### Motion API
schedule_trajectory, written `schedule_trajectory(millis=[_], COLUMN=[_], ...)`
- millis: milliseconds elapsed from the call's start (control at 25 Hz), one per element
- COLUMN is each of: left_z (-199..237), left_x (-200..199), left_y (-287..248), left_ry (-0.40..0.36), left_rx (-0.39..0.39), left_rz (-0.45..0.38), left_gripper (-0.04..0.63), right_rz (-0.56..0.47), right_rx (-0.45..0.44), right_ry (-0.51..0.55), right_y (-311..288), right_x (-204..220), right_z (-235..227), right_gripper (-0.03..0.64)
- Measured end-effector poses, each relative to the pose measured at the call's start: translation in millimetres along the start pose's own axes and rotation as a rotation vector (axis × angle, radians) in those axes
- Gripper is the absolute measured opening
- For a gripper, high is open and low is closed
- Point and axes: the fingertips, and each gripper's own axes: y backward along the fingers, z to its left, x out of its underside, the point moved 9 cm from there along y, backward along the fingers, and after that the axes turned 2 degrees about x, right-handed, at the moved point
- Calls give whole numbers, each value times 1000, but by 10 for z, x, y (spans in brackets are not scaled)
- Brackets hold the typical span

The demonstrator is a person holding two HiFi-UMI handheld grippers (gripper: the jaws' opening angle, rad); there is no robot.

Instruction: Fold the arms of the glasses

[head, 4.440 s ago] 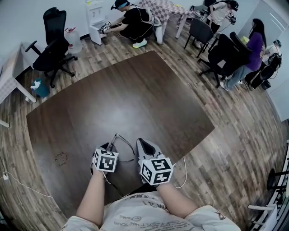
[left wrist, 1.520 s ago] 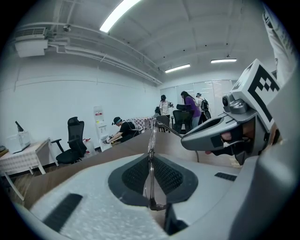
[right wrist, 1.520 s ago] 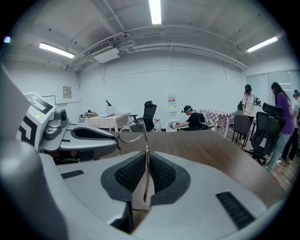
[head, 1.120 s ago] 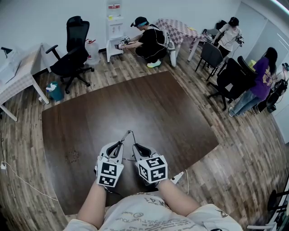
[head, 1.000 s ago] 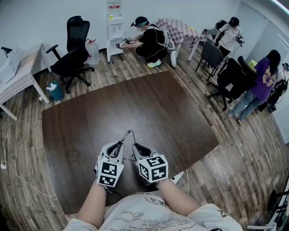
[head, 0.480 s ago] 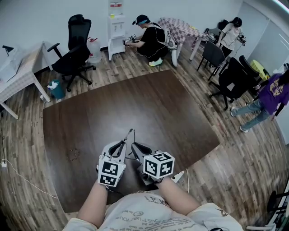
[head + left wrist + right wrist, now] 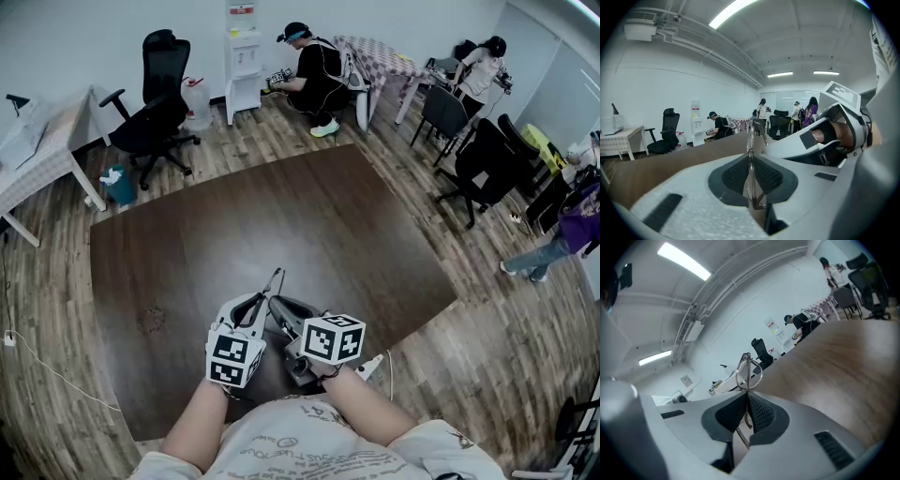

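- The left gripper (image 7: 751, 161) has its jaws pressed together on a thin wire part of the glasses (image 7: 750, 138), which rise edge-on past the tips. This is likely an anchor so the frame cannot swing.
- Between the two pairs of jaws, the glasses are held off the table (image 7: 281, 206), which leaves an arm room to fold.
- The right gripper (image 7: 746, 401) has just been closing. Its jaws pinch the wire, with a round lens just beyond the tips, probably to turn that arm inward.

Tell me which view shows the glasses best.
The right gripper view: the glasses show a round lens rim and an arm up close. The left gripper view has them edge-on, a thin line; the head view shows only a faint wire.
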Motion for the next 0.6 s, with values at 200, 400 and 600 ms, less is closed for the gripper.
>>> schedule_trajectory(millis=[200, 400, 600], left_z=[-16, -10, 67], left_x=[3, -11, -14], left_y=[-11, -9, -3], left_ry=[21, 31, 40], left_rx=[-1, -16, -69], left_rz=[3, -5, -11], left_gripper=[41, 41, 41], right_rz=[0, -35, -72], right_rx=[-43, -56, -58], right_ry=[-131, -137, -70], right_y=[-9, -1, 11], right_x=[4, -23, -79], right_z=[-57, -48, -24], right_gripper=[23, 25, 143])
